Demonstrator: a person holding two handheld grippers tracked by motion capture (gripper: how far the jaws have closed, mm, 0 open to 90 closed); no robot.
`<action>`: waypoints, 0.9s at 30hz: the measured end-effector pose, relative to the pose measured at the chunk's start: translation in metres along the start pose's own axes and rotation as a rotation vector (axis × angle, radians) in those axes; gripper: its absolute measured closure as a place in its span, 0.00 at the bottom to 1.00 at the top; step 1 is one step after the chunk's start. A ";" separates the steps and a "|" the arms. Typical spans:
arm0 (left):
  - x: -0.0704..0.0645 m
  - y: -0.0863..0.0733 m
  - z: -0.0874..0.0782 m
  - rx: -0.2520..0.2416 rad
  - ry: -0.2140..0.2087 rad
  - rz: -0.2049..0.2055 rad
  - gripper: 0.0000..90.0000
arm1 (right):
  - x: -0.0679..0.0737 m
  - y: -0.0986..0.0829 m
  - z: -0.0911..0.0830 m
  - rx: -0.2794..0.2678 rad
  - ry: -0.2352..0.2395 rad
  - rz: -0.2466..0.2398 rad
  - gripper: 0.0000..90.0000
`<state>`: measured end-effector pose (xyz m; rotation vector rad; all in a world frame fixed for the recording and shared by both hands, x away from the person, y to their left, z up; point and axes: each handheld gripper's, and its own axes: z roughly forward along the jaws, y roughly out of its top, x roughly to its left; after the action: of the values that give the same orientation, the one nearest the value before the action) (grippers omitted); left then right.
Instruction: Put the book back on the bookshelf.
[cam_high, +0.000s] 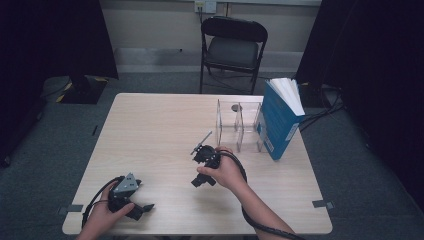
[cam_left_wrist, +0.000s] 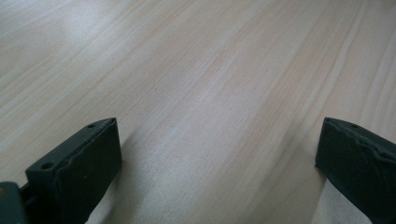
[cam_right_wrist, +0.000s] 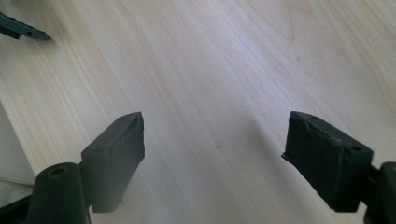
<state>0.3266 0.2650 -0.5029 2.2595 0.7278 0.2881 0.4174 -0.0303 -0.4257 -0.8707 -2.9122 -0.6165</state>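
My left gripper (cam_high: 143, 196) rests low over the near left corner of the light wooden table (cam_high: 160, 125), held by a hand. Its jaws stand wide open over bare wood in the left gripper view, where the left gripper (cam_left_wrist: 219, 123) holds nothing. My right gripper (cam_high: 196, 167) is near the table's middle, pointing left, a hand around it. The right gripper (cam_right_wrist: 215, 116) is also open with only tabletop between its fingers. A dark jaw tip (cam_right_wrist: 23, 29) of the other gripper shows at the top left of the right gripper view.
A blue book (cam_high: 280, 120) stands upright at the right side, leaning against a clear acrylic divider rack (cam_high: 239, 125). A black folding chair (cam_high: 232, 45) stands behind the table. Cables trail off the near edge.
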 end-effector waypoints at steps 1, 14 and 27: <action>0.000 0.000 0.000 -0.002 0.000 0.000 0.00 | 0.000 0.000 0.002 -0.004 0.007 0.000 0.21; 0.000 0.000 0.000 -0.001 0.000 0.000 0.00 | 0.008 0.006 0.021 -0.019 0.031 -0.013 0.22; 0.000 0.000 0.000 -0.002 -0.001 0.000 0.00 | 0.016 0.011 0.037 -0.010 0.041 -0.036 0.21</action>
<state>0.3267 0.2650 -0.5030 2.2580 0.7270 0.2877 0.4127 0.0002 -0.4535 -0.7987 -2.8964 -0.6442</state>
